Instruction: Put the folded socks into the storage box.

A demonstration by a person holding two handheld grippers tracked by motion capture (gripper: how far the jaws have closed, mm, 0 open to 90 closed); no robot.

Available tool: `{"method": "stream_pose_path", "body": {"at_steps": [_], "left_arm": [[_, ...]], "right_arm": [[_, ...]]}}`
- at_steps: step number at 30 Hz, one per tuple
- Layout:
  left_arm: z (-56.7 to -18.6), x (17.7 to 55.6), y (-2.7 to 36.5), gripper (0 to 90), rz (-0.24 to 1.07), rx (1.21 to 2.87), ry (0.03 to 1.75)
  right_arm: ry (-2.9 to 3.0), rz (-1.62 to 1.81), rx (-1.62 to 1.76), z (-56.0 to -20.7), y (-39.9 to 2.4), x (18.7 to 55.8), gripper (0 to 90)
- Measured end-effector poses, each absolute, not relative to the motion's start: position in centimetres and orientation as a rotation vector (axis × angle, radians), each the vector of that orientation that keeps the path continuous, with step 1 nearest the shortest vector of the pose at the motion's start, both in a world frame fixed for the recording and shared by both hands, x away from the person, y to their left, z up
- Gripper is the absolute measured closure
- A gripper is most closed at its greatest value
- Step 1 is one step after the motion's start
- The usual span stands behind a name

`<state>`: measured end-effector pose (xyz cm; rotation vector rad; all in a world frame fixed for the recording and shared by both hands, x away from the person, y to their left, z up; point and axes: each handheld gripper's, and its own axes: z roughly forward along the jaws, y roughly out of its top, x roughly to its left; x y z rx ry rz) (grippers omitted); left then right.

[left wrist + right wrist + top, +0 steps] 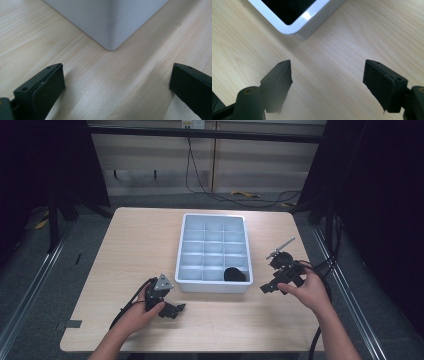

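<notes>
A white divided tray (186,251) sits in the middle of the wooden tabletop (135,245), with a dark object (234,274) in its near right compartment. The left claw (176,310) rests low near the tray's near left corner, jaws wide and empty. The right claw (268,287) hovers just beside the tray's near right corner, jaws also spread wide, holding nothing.

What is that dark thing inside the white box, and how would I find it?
Look at the wooden table, then the white tray of little compartments in its middle. In the near row, the rightmost compartment holds a rounded black object. Every other compartment looks empty.
</notes>
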<state>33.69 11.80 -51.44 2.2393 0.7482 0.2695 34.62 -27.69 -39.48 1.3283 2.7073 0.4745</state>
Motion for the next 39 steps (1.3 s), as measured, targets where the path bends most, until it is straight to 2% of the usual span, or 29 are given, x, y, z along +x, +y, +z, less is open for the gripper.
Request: {"method": "stream_pose_path", "body": {"at_steps": [39], "left_arm": [[-51.4, 33.7, 11.8, 0.0, 0.27, 2.241, 0.747]], "right_arm": [[2.662, 0.494, 1.41, -43.5, -31.8, 31.8, 22.8]]}}
